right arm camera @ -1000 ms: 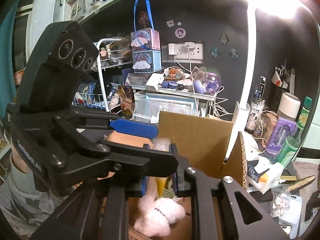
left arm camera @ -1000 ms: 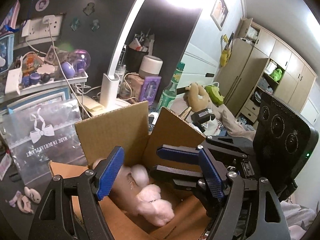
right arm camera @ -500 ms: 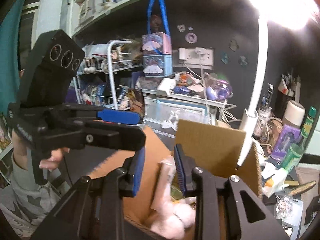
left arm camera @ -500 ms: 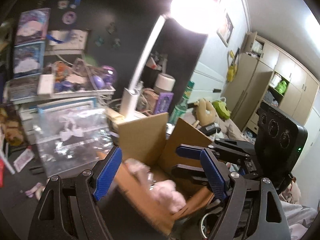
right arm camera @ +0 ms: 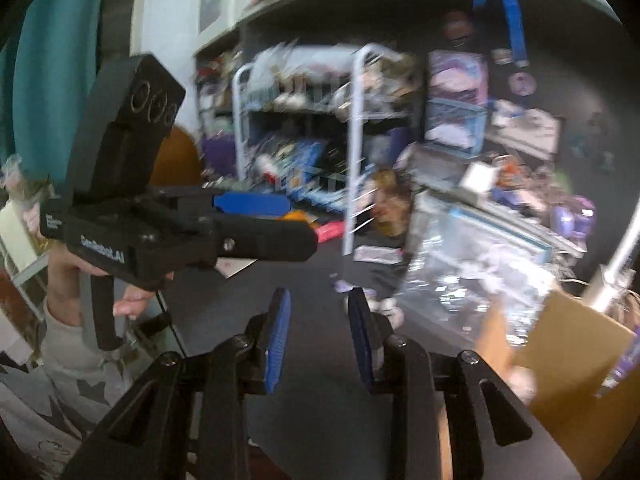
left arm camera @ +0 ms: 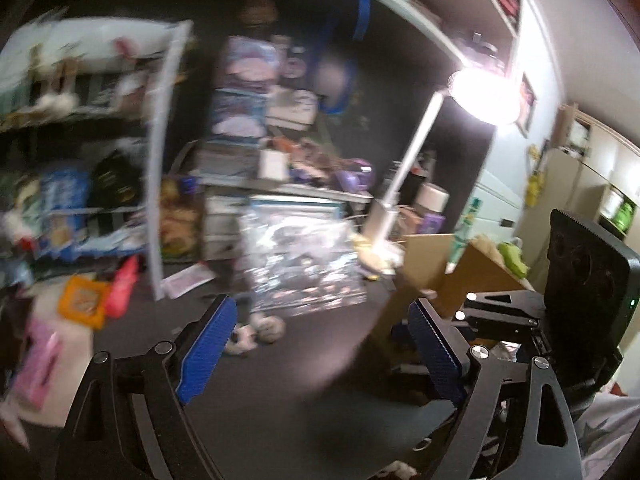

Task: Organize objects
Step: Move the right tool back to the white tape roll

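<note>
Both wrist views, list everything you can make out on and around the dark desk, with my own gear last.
cardboard box: one, brown, open, far right of desk
clear plastic bag: one, glossy, standing mid-desk
small plush charms: few, white, on desk before the bag; blurred
desk lamp: one, white, lit, beside the box
wire rack: one, white, left rear, crammed
orange packet: one, desk's left
left gripper: black, blue pads, jaws wide, empty
right gripper: jaws narrowly apart, empty
hand: one, holding the left gripper

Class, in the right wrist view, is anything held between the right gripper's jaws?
No: the right gripper has a clear gap between its blue pads, showing only the dark tabletop.
</note>
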The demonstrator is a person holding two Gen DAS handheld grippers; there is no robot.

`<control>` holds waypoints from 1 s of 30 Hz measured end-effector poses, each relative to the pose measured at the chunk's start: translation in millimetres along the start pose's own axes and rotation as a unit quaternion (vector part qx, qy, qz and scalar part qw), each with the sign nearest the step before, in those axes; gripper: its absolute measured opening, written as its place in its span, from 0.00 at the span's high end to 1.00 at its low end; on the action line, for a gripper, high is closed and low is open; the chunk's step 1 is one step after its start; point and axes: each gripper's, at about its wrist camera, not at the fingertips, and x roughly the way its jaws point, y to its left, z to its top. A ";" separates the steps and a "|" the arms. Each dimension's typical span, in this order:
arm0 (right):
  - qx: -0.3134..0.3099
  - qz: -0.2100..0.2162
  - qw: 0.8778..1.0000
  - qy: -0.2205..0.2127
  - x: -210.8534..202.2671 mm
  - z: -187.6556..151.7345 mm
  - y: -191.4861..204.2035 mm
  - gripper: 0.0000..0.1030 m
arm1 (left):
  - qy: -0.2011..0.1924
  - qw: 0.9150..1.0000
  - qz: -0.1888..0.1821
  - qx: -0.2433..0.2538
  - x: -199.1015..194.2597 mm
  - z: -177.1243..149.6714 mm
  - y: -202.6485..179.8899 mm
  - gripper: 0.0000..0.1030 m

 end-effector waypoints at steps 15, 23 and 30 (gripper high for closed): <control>0.081 -0.003 0.987 0.135 160.1 -27.2 -14.3 0.61 | 0.043 0.993 0.044 -0.098 5.7 -63.5 105.7 0.16; 0.102 -0.060 0.983 0.142 205.9 -30.3 -45.5 0.46 | 0.057 0.991 0.043 -0.115 15.7 -73.4 126.6 0.16; 0.106 -0.073 0.981 0.148 223.9 -28.8 -55.3 0.46 | 0.059 0.989 0.049 -0.124 13.5 -75.5 136.1 0.16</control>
